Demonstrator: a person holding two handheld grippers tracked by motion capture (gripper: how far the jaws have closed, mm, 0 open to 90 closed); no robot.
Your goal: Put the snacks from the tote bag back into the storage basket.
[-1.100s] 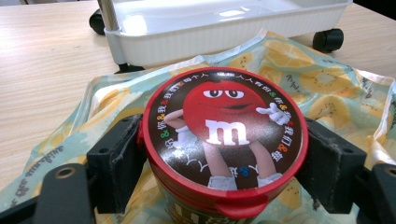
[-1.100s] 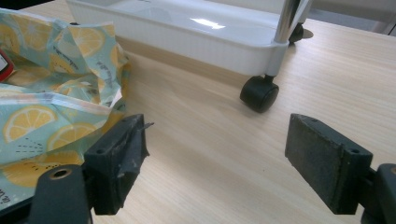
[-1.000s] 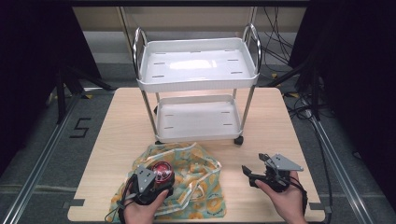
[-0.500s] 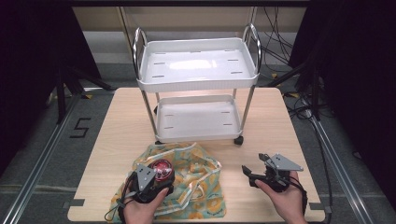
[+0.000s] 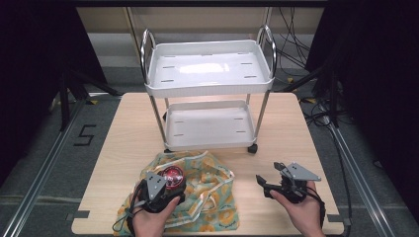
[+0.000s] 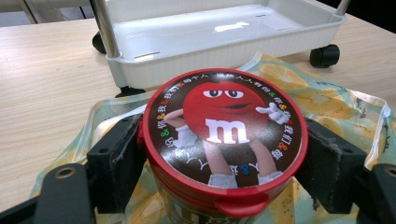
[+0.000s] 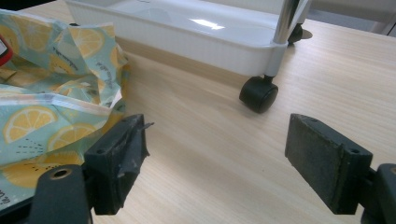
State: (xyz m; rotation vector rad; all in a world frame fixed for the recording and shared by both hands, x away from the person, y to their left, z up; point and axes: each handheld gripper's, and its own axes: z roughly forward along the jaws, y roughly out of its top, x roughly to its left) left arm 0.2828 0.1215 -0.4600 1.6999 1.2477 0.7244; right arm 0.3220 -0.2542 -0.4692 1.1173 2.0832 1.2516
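A jar with a red cartoon-printed lid (image 5: pixel 173 177) stands on a lemon-patterned plastic bag (image 5: pixel 212 195) at the table's front left. My left gripper (image 5: pixel 171 184) is shut on it. In the left gripper view both black pads press the jar's lid (image 6: pixel 224 135) from either side, with the bag (image 6: pixel 331 100) spread beneath. My right gripper (image 5: pixel 270 175) hovers open at the front right, just above bare wood. In the right gripper view its jaws (image 7: pixel 219 158) stand wide apart with nothing between them, and the bag (image 7: pixel 56 93) lies to their left.
A white two-tier cart (image 5: pixel 210 89) on black casters stands at the middle of the wooden table (image 5: pixel 296 133). Its lower tray (image 6: pixel 224 42) is just beyond the jar. One caster (image 7: pixel 258 94) sits ahead of the right gripper.
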